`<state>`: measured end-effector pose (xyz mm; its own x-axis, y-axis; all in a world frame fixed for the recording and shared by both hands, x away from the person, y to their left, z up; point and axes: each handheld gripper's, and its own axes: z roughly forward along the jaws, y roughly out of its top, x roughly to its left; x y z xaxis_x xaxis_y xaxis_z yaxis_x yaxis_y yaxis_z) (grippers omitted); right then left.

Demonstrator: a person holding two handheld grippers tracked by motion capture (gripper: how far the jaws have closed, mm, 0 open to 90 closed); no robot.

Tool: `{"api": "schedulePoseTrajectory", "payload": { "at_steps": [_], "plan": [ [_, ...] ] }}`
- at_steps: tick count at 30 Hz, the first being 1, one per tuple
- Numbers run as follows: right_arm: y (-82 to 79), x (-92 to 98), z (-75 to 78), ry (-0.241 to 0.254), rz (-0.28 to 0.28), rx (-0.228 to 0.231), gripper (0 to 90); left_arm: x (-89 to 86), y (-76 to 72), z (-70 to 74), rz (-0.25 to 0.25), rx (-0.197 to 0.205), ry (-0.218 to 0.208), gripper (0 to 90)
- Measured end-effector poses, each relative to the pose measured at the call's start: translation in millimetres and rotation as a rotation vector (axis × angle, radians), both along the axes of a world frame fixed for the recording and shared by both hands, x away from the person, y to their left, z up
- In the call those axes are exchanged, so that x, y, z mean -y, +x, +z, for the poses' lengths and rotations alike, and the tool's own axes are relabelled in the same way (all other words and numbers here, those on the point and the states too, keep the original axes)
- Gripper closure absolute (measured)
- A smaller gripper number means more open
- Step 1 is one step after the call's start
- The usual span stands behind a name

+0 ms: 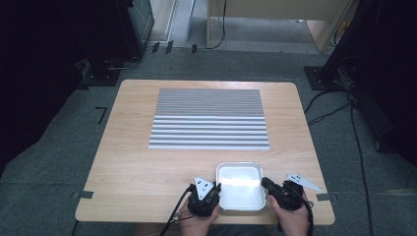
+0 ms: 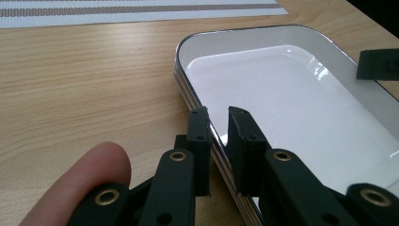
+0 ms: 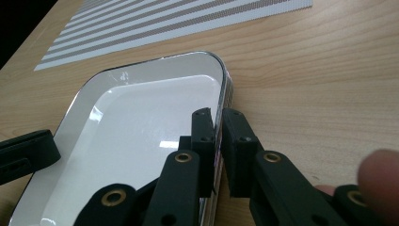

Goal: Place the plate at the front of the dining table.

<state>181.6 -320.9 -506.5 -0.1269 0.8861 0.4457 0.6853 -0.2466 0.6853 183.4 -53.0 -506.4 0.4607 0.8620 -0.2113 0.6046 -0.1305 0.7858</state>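
White tray (image 1: 240, 189) sits at the near edge of the worktop (image 1: 137, 167), between my two grippers and just short of the striped mat (image 1: 210, 118) that lies flat across the middle of the wood. It is a shallow rectangular dish with rounded corners and a glossy white inside, and its edge shows thin stacked layers in the gripper views.

My left gripper (image 2: 219, 136) is at the tray's left rim, one jaw outside the edge and one inside over the white surface, the two closed down to a narrow slot with the rim running between them. My fingertip (image 2: 89, 174) shows low beside that gripper.

My right gripper (image 3: 219, 136) does the same on the opposite rim: jaws pinched close together with the tray's edge caught in the gap, one jaw over the white inside, the other over bare wood.

From the high view both hands come in from the bottom edge, each gripper touching its own side of the tray.
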Motion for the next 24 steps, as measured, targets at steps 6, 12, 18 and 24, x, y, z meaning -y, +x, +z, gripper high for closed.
{"api": "schedulePoseTrajectory", "payload": {
  "at_steps": [6,12,18,24],
  "plan": [
    [0.2,1.1,1.5,0.016,-0.018,-0.010,87.0,0.6,-0.1,0.0,0.003,0.003,0.003,80.5],
    [-0.8,-0.4,1.2,0.018,-0.035,-0.010,87.1,1.2,0.4,0.0,0.009,0.009,0.006,81.3],
    [-2.4,-5.1,2.4,-0.019,-0.046,0.001,89.2,1.3,1.1,0.2,0.010,0.010,0.008,81.8],
    [-1.5,-1.6,1.4,0.036,-0.060,-0.008,89.5,1.5,1.5,0.8,0.011,0.013,0.009,82.3]
  ]
}}
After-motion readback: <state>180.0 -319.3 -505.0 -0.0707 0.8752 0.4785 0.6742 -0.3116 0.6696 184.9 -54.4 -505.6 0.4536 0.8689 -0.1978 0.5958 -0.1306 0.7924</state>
